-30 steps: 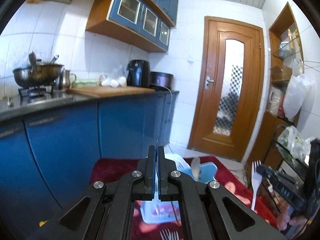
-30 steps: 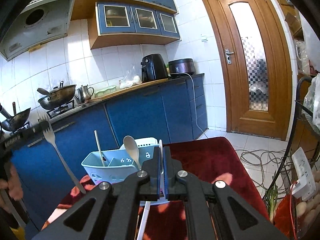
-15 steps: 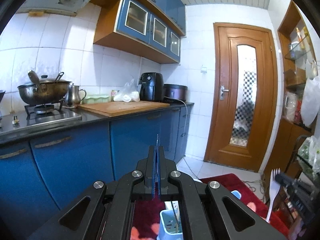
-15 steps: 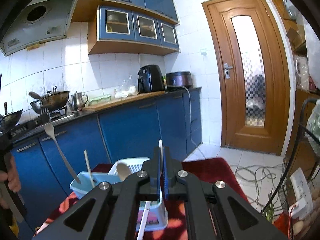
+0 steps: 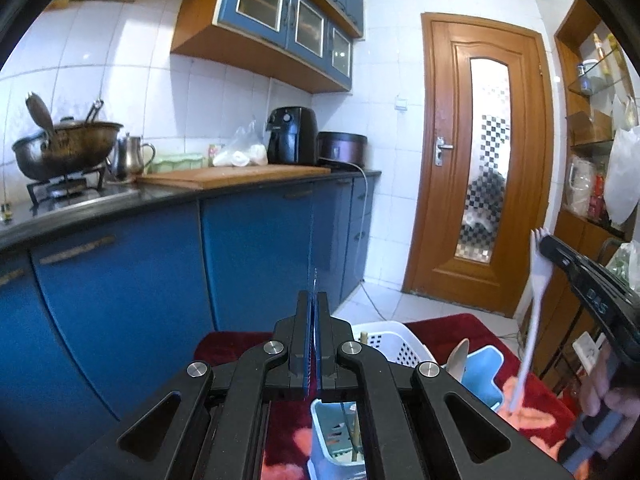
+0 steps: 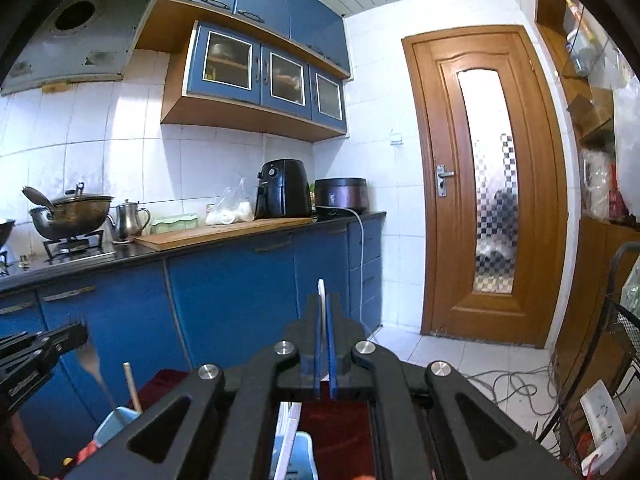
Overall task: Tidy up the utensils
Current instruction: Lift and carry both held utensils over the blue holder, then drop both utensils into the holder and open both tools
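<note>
My left gripper (image 5: 314, 300) is shut on a metal fork (image 5: 315, 278), seen edge-on as a thin strip above the jaws. Just below it stands a light blue utensil caddy (image 5: 326, 432) holding sticks, with a white basket (image 5: 394, 342) and a spoon (image 5: 456, 356) behind. At the right, my right gripper (image 5: 546, 244) holds a white plastic fork (image 5: 534, 308) upright over the red cloth. In the right wrist view the right gripper (image 6: 324, 304) is shut on the white fork (image 6: 321, 300). The left gripper (image 6: 60, 340) is at the left with the blurred metal fork (image 6: 92, 364) above the caddy (image 6: 116, 420).
The caddy stands on a table with a red patterned cloth (image 5: 460, 328). Blue kitchen cabinets (image 5: 260, 256) and a dark counter run along the left, a wooden door (image 5: 484, 168) stands ahead. A wire rack (image 6: 600, 380), a power strip and floor cables are at the right.
Both views have swung up toward the counter and door. The caddy has sunk to the bottom edge of each view. Both grippers stay shut on their forks.
</note>
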A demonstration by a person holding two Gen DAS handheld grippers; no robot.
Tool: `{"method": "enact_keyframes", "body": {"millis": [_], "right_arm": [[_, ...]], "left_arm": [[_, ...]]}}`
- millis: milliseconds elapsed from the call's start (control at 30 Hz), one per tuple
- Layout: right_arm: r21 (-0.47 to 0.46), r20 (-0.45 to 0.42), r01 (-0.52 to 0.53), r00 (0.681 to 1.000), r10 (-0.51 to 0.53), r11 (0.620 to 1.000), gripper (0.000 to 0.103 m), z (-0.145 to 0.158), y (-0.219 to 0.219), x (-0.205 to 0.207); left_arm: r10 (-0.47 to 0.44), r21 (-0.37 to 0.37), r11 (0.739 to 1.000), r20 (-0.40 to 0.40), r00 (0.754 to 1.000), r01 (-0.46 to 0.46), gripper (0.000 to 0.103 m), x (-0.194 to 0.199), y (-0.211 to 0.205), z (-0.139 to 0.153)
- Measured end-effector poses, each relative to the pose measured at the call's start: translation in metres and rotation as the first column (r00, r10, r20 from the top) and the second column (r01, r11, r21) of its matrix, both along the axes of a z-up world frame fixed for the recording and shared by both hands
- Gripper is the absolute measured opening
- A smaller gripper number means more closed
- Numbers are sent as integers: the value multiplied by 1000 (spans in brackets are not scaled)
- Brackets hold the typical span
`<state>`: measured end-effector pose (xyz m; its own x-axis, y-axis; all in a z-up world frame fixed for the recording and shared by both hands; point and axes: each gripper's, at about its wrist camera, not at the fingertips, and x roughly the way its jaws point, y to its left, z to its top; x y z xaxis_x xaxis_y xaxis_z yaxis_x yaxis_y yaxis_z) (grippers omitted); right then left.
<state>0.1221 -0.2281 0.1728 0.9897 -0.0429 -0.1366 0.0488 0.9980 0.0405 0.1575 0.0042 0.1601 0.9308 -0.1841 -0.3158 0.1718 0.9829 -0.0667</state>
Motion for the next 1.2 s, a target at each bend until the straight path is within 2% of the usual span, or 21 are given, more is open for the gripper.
{"method": "enact_keyframes", "body": {"millis": [233,500,700,833,1000,1200], "right_arm": [[-54,-19,12,1000,-13,998,4,-25,11,17],[-67,-79,-41,996,36,997,4,-42,17,16],[20,-198,-136,970,138,990,7,-52,15,19],[95,-237,-174,952,192,980,19,-51,12,18],[129,-234,-207,944,233,970,23,-43,15,8],[157,-213,-240,939,270,958,27,-26,18,-12]], "left_arm": [[-17,-18,1000,-29,999,16,1,3,0,-17],[-60,-44,998,-101,993,56,2,12,-4,-35],[-95,-33,995,-143,985,92,3,17,-13,-45],[-93,-36,995,-166,982,88,14,17,-14,-47],[-91,-85,993,-176,980,76,32,12,-2,-42],[-83,-106,992,-174,981,65,32,0,7,-29]]}}
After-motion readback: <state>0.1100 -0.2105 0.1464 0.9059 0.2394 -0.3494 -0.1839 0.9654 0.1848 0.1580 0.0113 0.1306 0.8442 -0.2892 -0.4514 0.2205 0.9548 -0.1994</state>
